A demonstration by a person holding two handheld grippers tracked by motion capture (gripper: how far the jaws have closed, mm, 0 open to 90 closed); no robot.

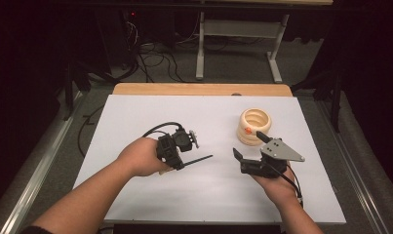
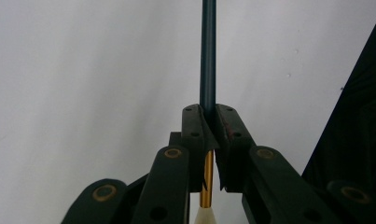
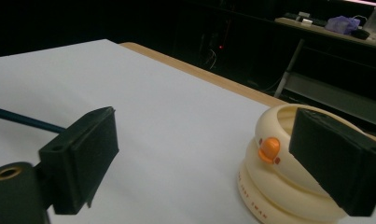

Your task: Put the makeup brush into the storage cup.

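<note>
White sheeting covers the worktop (image 1: 135, 126), with a strip of bare wood along its far edge and a dark room with cables and a metal frame beyond.

Left gripper (image 1: 184, 155): jaws clenched on a slender brush (image 2: 208, 56). In the left gripper view its dark blue-green handle rises straight out from between the two pads and runs past the top of the frame. Below the pads a gold-coloured band shows, then a cream-white end at the bottom edge. In the high view the dark handle juts out of the jaws toward the right gripper, clear of the sheet's bare middle.

Right gripper (image 1: 250, 146): jaws released and standing wide, nothing between the pads. A grey three-cornered plate sits on top of it.

Cream holder (image 1: 255, 126): a squat, hollow piece built like stacked rings, pale yellow-cream, open at the top. An orange beak-like knob with small orange spots beside it sits on its side wall, and small orange lettering runs round the base, too small to read. In the right gripper view it stands on the worktop just ahead of the gripper, partly hidden behind one of the jaws; whether that jaw touches it cannot be told. The brush handle's tip shows behind the other jaw, well apart from the holder.
</note>
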